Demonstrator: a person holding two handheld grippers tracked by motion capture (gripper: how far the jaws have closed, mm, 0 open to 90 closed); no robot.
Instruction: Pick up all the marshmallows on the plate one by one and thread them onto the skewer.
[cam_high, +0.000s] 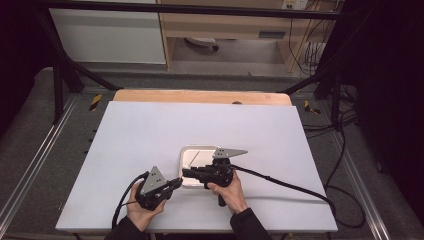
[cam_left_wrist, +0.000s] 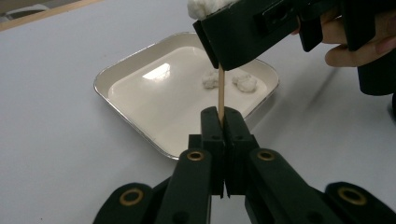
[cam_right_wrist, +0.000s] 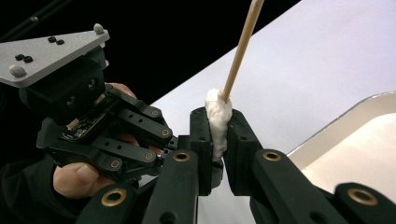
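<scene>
A thin wooden stick (cam_left_wrist: 220, 91) runs between my two grippers, just above the near edge of a white tray (cam_high: 183, 154). My left gripper (cam_left_wrist: 219, 119) is shut on one end of the stick. At the other end sits a white cotton wad (cam_right_wrist: 217, 116), and my right gripper (cam_right_wrist: 218, 128) is shut on it, with the stick (cam_right_wrist: 240, 46) rising out of the wad. Two small cotton pieces (cam_left_wrist: 210, 80) (cam_left_wrist: 245, 82) lie in the tray (cam_left_wrist: 121, 70). In the high view the left gripper (cam_high: 176, 183) and right gripper (cam_high: 185, 173) meet tip to tip at the tray's front left corner.
The tray rests on a large white board (cam_high: 150, 130) that covers a wooden table (cam_high: 200, 96). Black cables (cam_high: 290, 186) trail from the right gripper across the board to the right. A dark metal frame (cam_high: 60, 75) stands around the table.
</scene>
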